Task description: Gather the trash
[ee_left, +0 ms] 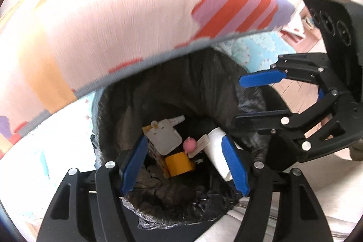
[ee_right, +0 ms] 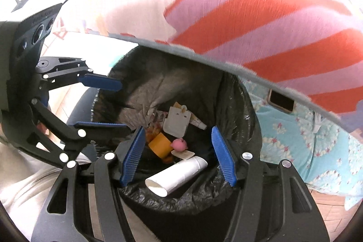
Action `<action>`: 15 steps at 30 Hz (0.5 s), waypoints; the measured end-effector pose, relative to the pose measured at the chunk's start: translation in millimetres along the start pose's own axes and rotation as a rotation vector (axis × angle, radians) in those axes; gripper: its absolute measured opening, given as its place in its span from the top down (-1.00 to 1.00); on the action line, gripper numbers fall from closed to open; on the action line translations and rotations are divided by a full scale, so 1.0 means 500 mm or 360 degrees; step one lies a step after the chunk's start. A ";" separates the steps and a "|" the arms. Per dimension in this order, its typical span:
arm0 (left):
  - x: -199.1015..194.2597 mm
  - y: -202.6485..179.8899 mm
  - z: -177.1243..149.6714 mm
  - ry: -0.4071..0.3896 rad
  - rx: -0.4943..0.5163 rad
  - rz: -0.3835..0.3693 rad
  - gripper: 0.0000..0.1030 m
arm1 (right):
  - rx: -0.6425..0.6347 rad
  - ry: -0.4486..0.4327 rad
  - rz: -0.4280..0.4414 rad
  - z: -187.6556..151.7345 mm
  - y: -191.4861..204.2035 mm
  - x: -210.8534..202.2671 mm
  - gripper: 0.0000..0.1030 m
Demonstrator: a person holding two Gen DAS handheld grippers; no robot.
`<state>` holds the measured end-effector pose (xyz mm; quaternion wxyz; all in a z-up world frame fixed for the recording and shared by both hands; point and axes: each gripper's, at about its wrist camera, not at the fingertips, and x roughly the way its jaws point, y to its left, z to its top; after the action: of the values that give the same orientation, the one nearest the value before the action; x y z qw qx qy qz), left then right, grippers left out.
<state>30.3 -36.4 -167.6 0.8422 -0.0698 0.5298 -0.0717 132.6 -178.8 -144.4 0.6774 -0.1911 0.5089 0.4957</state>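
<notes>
blue fingers (ee_right: 221, 157) partly masking trash (ee_right: 179, 144)

Black bin liner (ee_right: 145, 87), red-lilac striped blanket (ee_right: 261, 33), yellow tape roll (ee_right: 160, 145)

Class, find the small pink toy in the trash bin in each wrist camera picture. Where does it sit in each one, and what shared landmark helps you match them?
Left wrist view: pink toy lies just below centre, between the open fingers.
Right wrist view: pink toy lies just below centre, above the white tube.
Shared landmark: the yellow tape roll touching the toy's left side.
</notes>
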 end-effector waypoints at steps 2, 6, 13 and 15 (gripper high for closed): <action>-0.023 0.000 0.006 -0.0024 0.0001 -0.0010 -0.26 | -0.0015 -0.0024 0.0027 0.005 0.006 -0.025 -0.39; -0.070 -0.012 0.014 -0.0076 0.0011 0.0005 -0.59 | -0.0050 -0.0084 0.0041 0.017 0.022 -0.080 -0.64; -0.147 -0.025 0.021 -0.0180 0.0010 0.0010 -0.85 | -0.0099 -0.0077 0.0059 0.026 0.042 -0.134 -0.84; -0.164 -0.030 0.019 -0.0206 0.0026 0.0011 -0.85 | -0.0123 -0.0063 0.0061 0.024 0.050 -0.145 -0.87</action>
<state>2.8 -34.5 -88.2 0.8754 -0.0656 0.4739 -0.0686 117.5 -193.5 -69.6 0.6698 -0.1976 0.4793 0.5316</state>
